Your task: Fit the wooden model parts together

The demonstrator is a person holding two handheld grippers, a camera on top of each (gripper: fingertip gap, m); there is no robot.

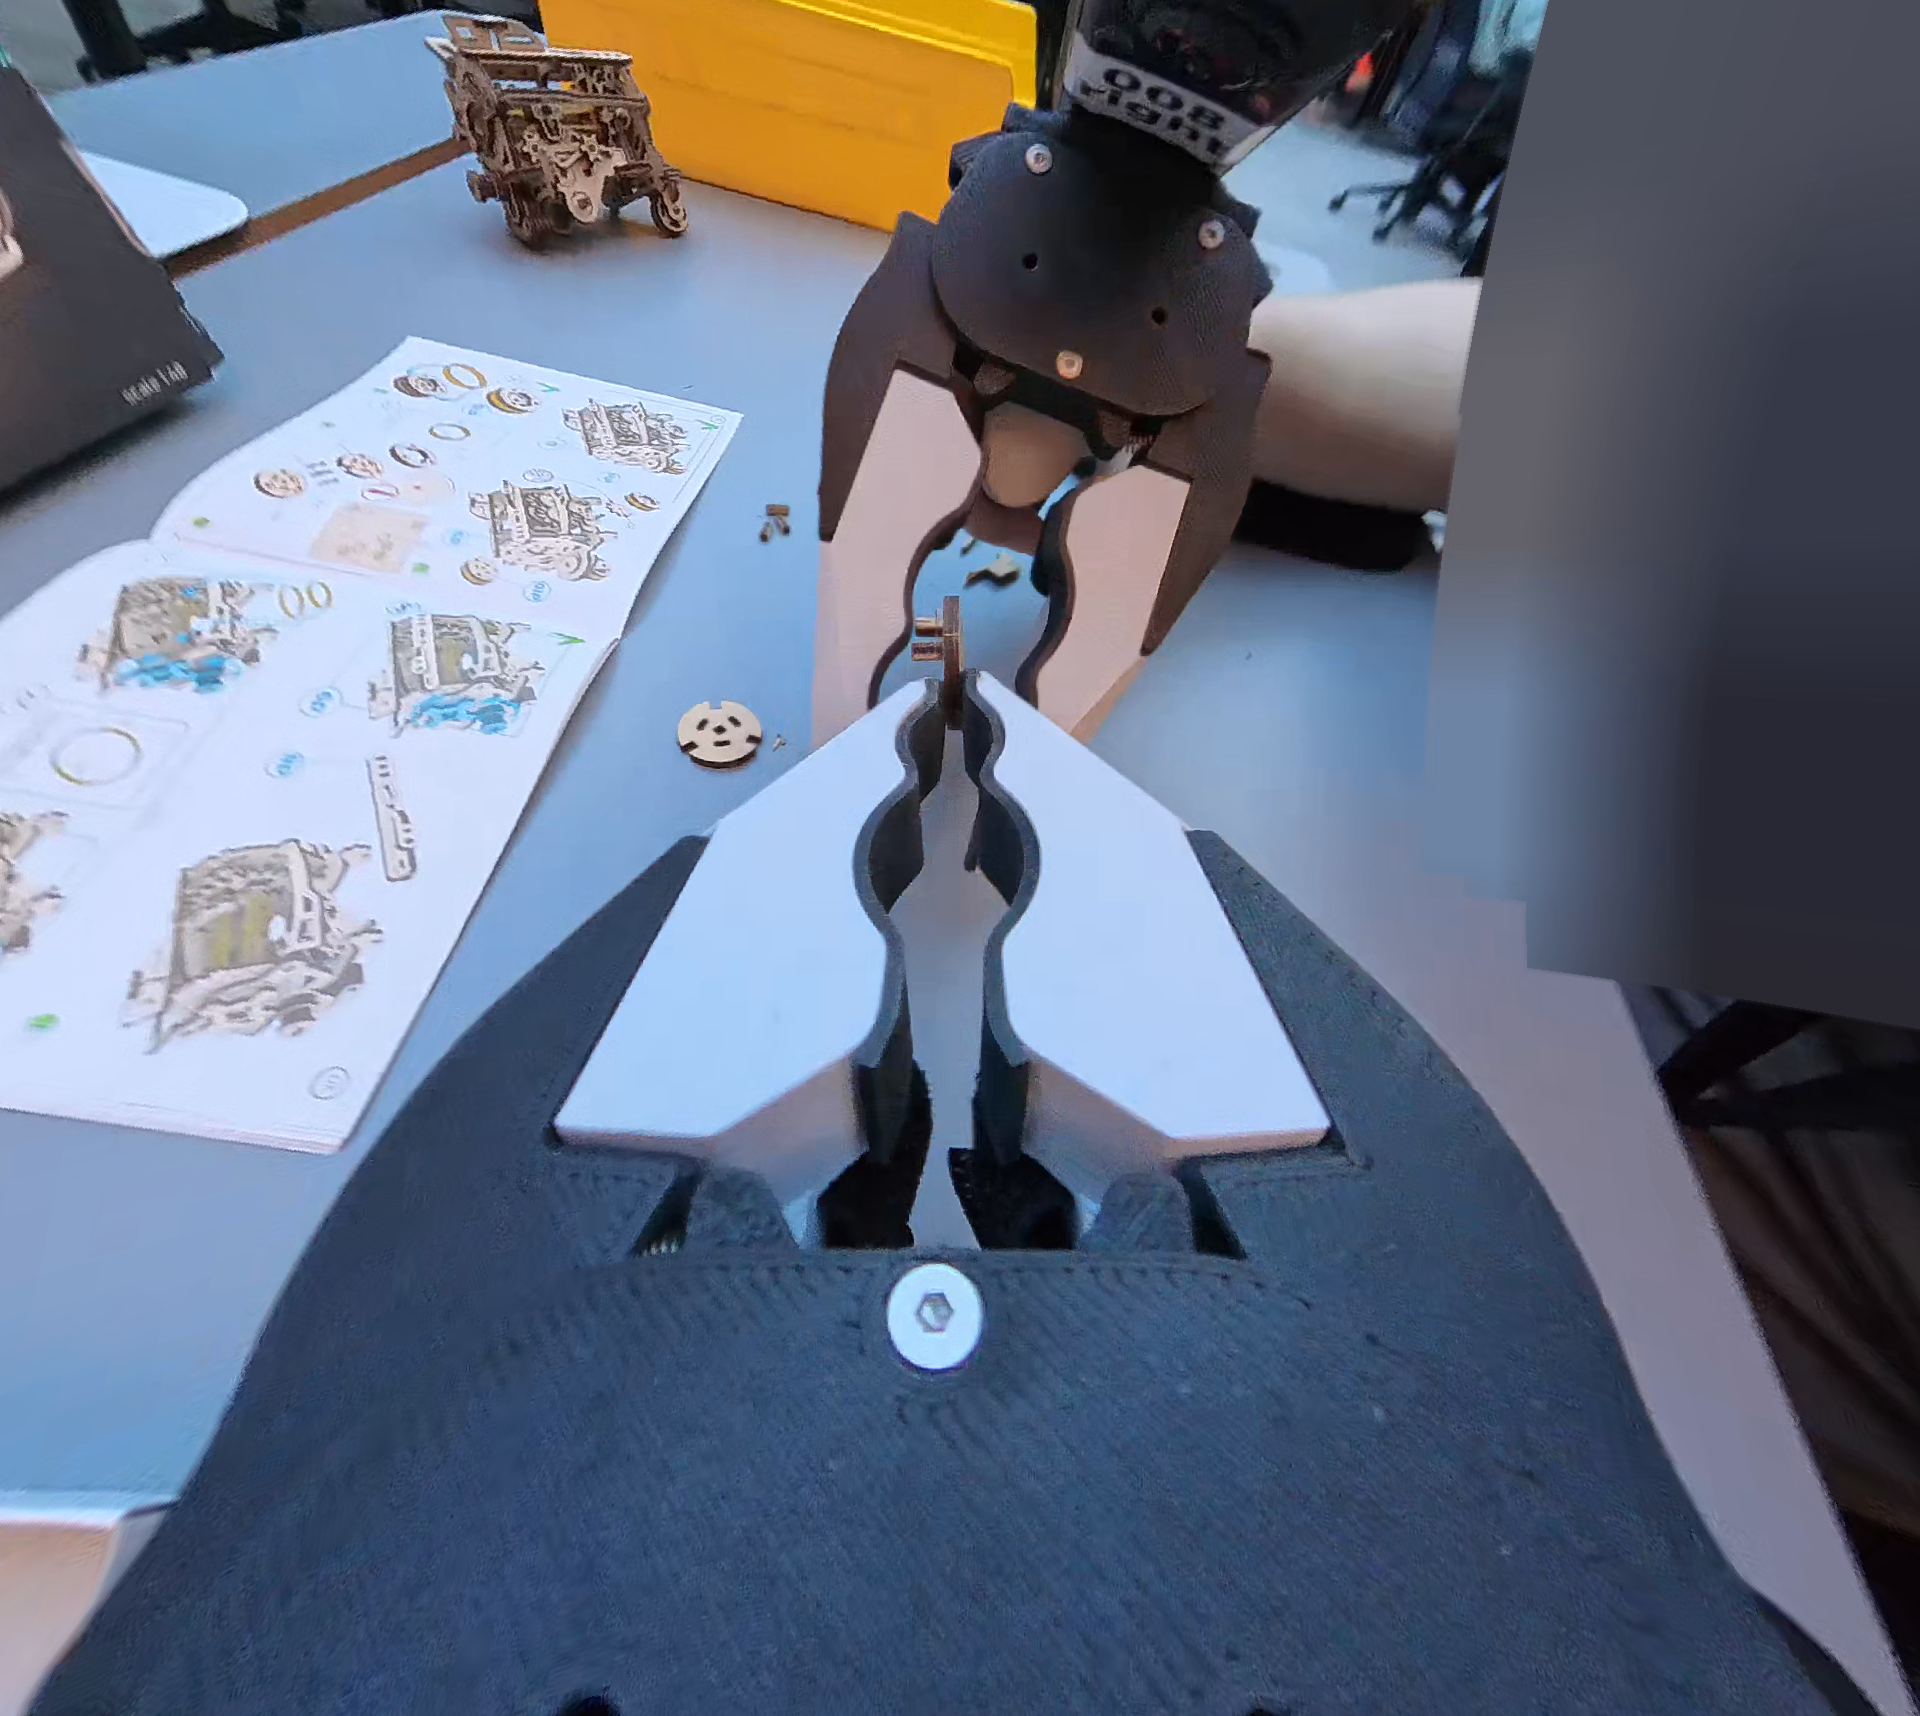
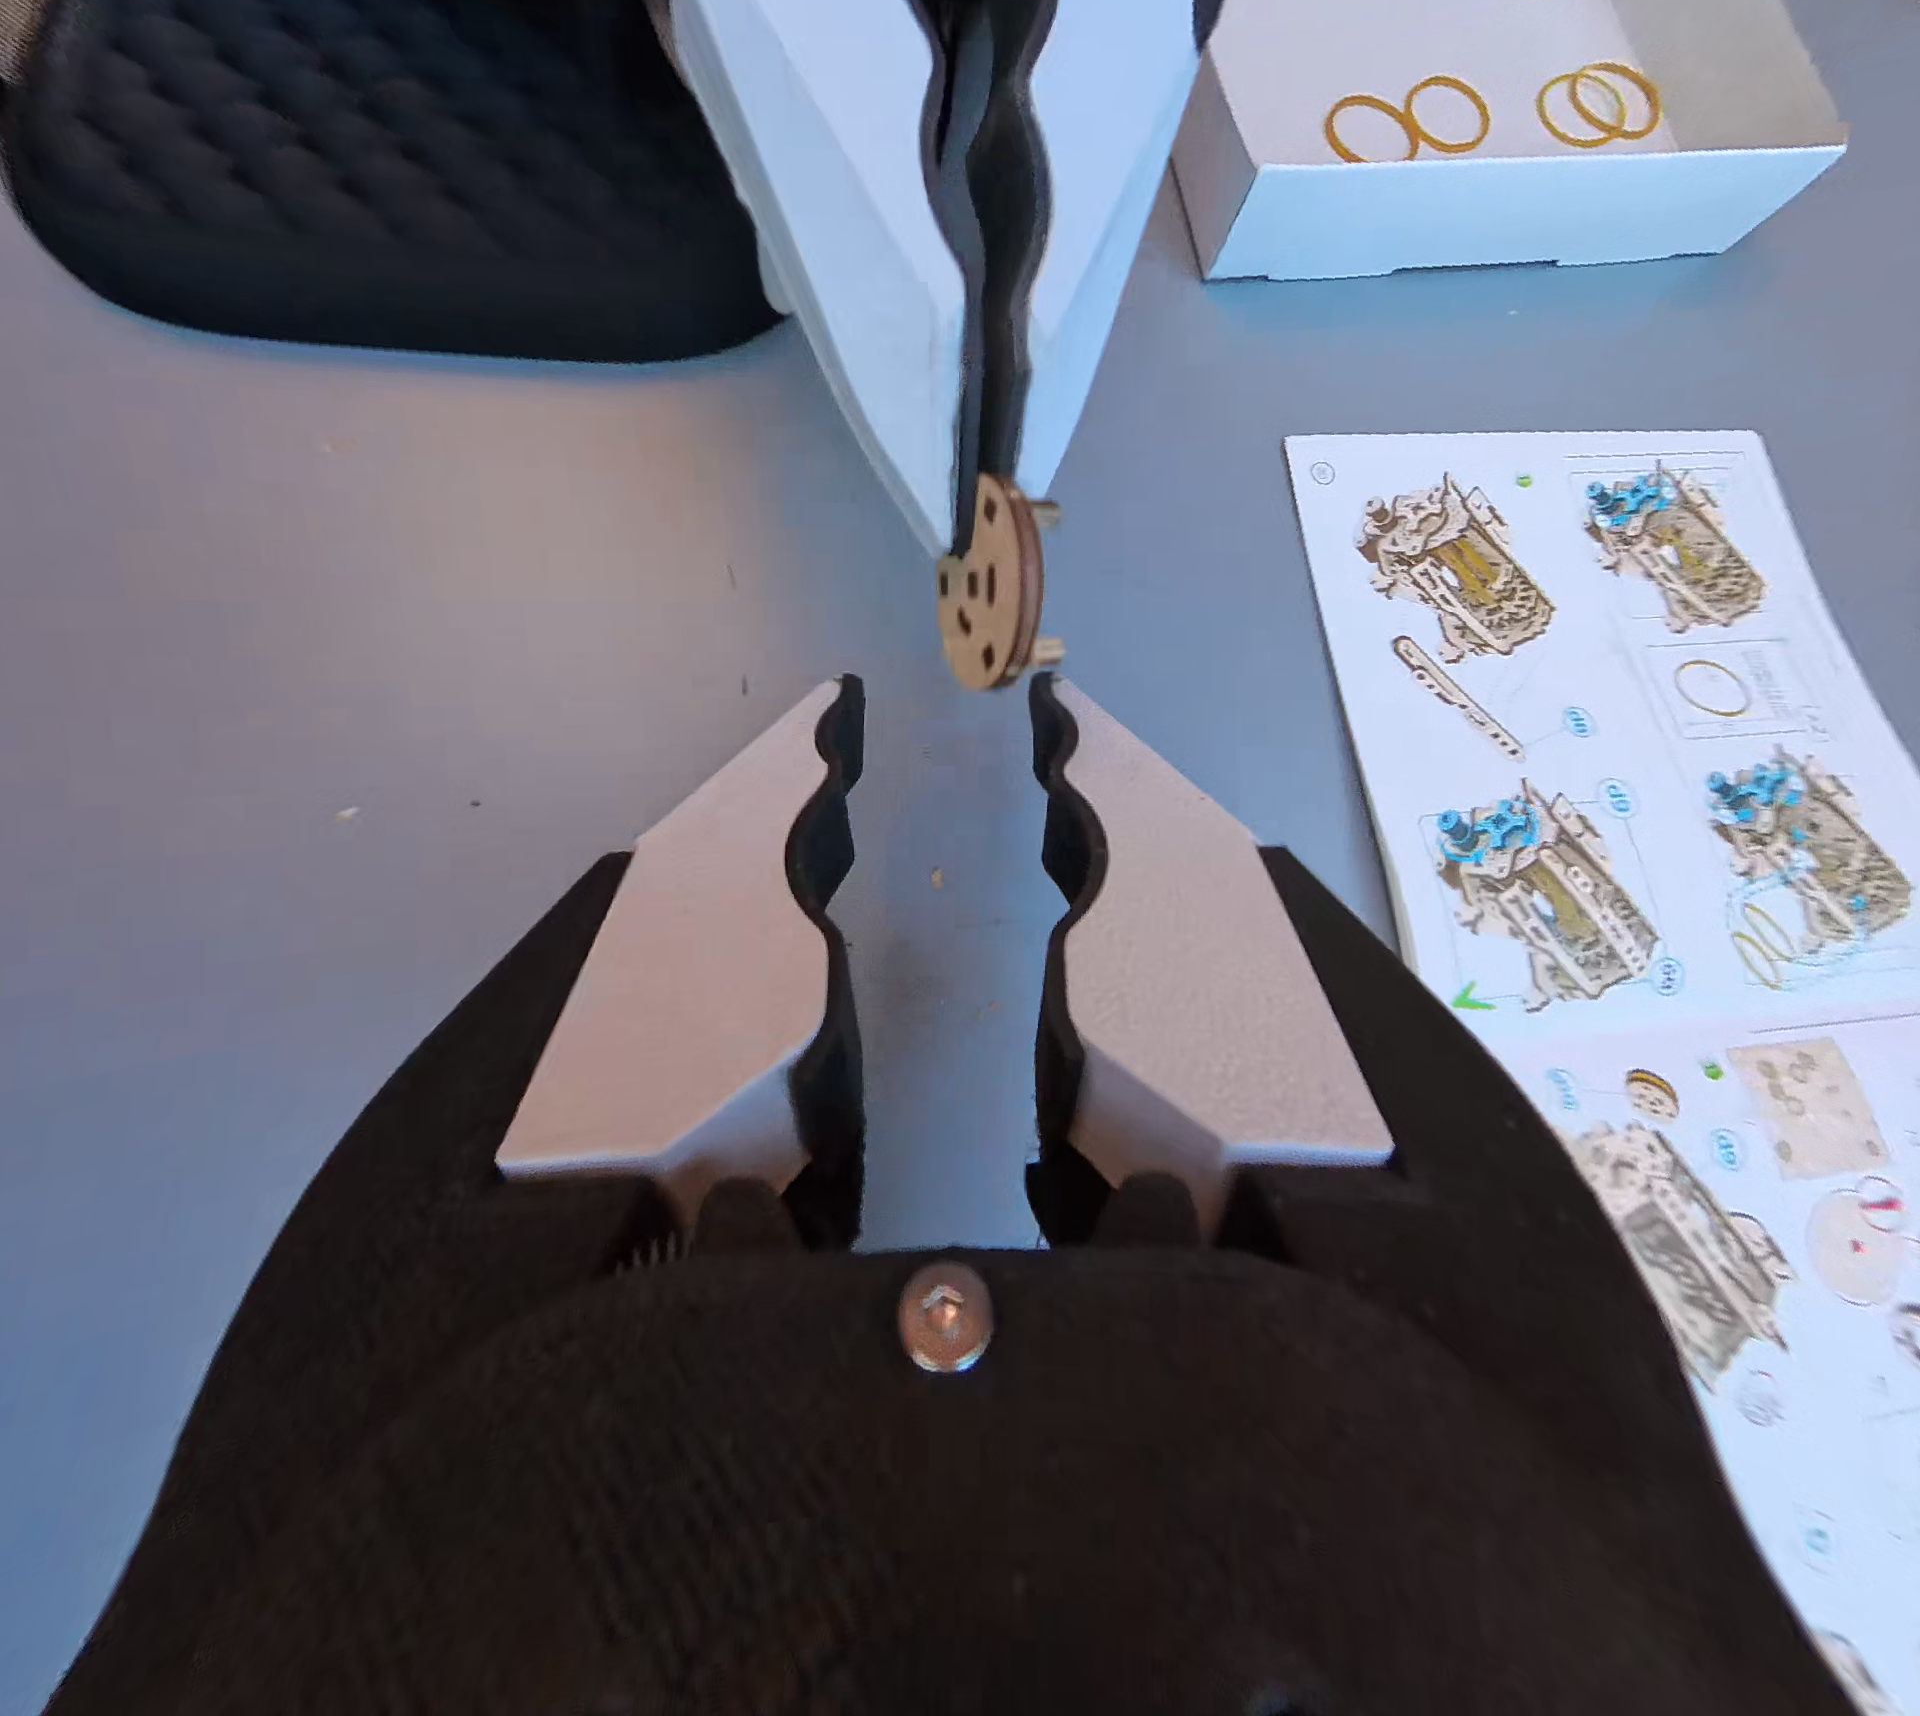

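My left gripper (image 1: 951, 690) is shut on a small round wooden disc with pegs (image 1: 948, 653), held edge-on above the grey table; the disc also shows in the right wrist view (image 2: 987, 601), pinched at the tip of the left gripper (image 2: 987, 503). My right gripper (image 2: 945, 695) is open and empty, its fingertips just below the disc; in the left wrist view it (image 1: 956, 690) faces my left gripper from beyond. A second slotted wooden disc (image 1: 719, 733) lies flat on the table to the left. A built wooden model car (image 1: 556, 128) stands farther back.
An open instruction booklet (image 1: 312, 710) lies left of the grippers, also in the right wrist view (image 2: 1662, 835). A yellow bin (image 1: 779, 56) stands behind. A white box (image 2: 1507, 212) holds several rubber bands. A dark cushion (image 2: 364, 139) and tiny wooden bits (image 1: 774, 521) lie nearby. One gripper's finger ends stand about 6 centimeters off the other's.
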